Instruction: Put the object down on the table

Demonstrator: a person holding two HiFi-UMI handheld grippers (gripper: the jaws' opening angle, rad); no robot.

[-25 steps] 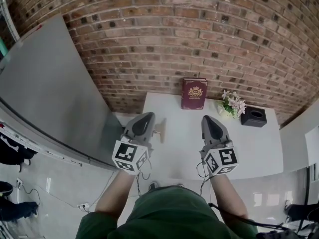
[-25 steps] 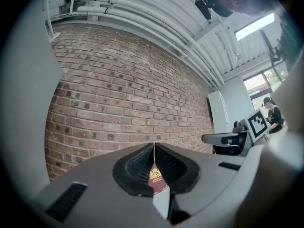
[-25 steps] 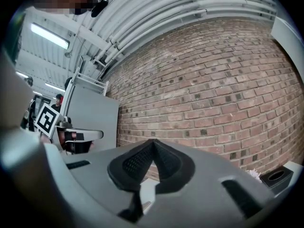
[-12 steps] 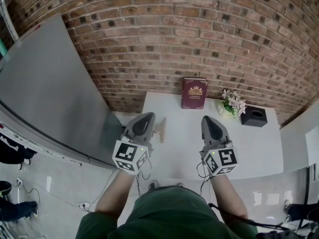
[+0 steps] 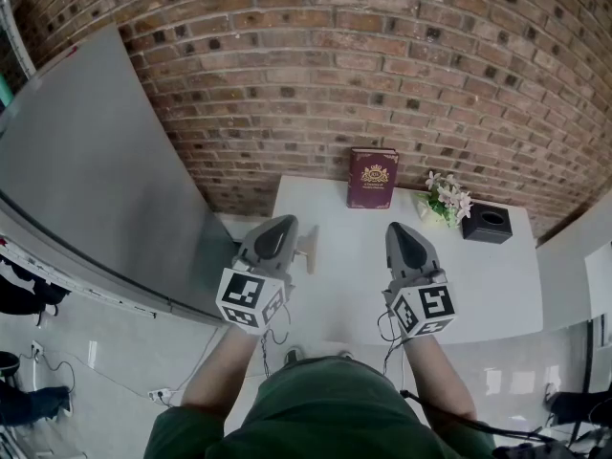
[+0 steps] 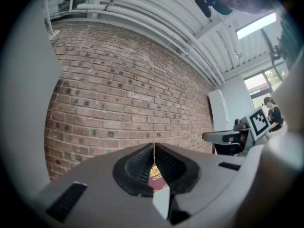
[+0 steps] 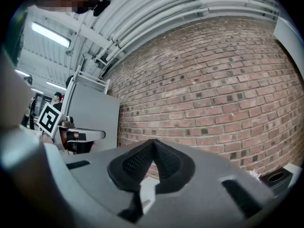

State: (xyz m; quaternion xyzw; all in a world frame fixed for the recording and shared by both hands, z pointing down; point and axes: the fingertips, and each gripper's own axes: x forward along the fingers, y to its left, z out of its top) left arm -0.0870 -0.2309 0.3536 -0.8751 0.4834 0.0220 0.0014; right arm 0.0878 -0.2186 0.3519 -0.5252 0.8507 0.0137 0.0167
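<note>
Here, from the head view, a person holds two grippers level and side by side above the near edge of a white table [image 5: 497, 295], both pointing toward twelve o'clock, where a brick wall [image 5: 382, 65] rises. The left gripper [image 5: 286, 222] has its jaws pressed together on a thin beige object [image 5: 308, 247]. This object is off the table surface and shows just to the three o'clock side of that gripper's tip. In the left gripper view it appears only as a fine upright sliver [image 6: 153, 151] caught in the seam between the pads, and its kind cannot be told. The right gripper [image 5: 400, 226], at three o'clock of the left one and well apart from it, has its jaws closed with nothing between them; only the white tabletop shows under the pads in its own view. At the table's twelve o'clock edge a maroon book with a gold emblem [image 5: 373, 180] stands against the wall. A small bunch of pale flowers [image 5: 447, 199] sits at about one o'clock. A black tissue box [image 5: 488, 225] lies just beside the flowers, at two o'clock. A large grey panel [image 5: 96, 161] leans at nine o'clock of the table.
</note>
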